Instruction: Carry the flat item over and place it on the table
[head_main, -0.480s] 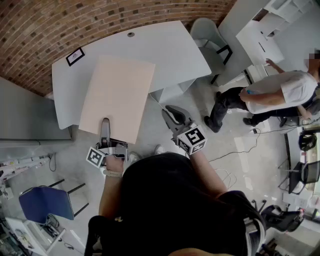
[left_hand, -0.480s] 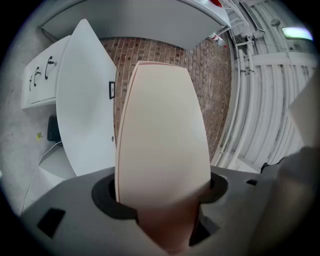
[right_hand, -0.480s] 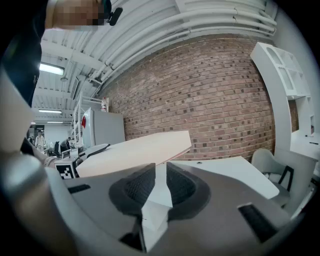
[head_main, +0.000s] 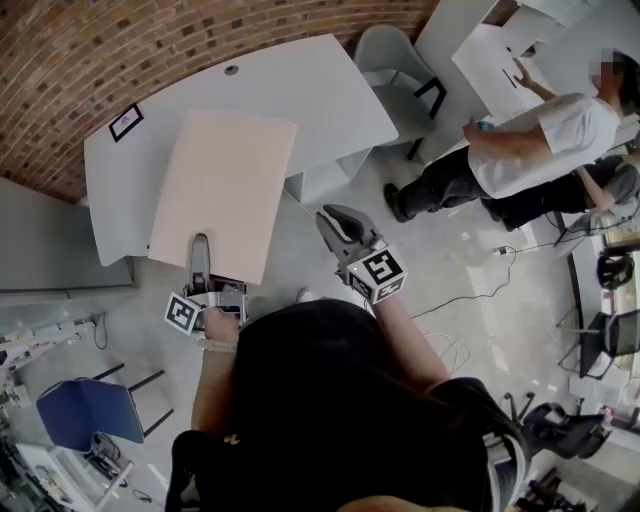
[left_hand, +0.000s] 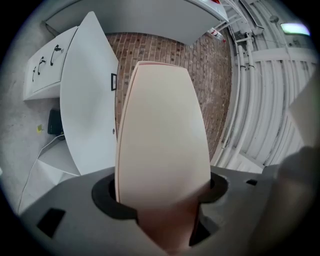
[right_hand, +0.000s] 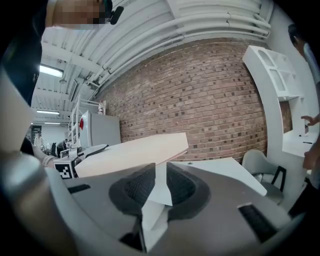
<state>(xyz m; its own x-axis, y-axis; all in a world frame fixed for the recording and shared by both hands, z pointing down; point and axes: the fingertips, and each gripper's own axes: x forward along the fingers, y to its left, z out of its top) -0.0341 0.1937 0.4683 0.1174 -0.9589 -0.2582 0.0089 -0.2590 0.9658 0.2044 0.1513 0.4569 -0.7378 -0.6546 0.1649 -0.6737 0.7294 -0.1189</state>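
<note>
I count one board (head_main: 225, 190), one table (head_main: 320, 90), two grippers, two marker cubes, one small black-framed card (head_main: 125, 122) on the table, two chairs and one other person (head_main: 530, 140) standing off to the right. My left gripper (head_main: 200, 252) has its jaws spread wide and clamped on the near short edge of the board; in the left gripper view the board fills the gap between them and runs straight out ahead. My right gripper (head_main: 335, 222) hangs just right of the board, apart from it, with its jaws drawn almost together, only a thin slit between them and nothing in it. The board sits over the table with its near end overhanging the table's front edge. In the right gripper view it looks raised above the tabletop, but I can't tell whether the far end touches. The board is a thin, flat rectangle, pale beige, smooth and matte. The table is white and smooth with a curved outline and a small round hole near its far edge. Gripper bodies are grey plastic with dark ribbed pads, and each cube (head_main: 183, 312) (head_main: 378, 274) is white with black square markers. One chair (head_main: 385, 55) is a grey shell, the other (head_main: 88, 412) has a blue seat on dark legs. The back wall (head_main: 100, 50) is red-brown brick and the floor is grey.
</note>
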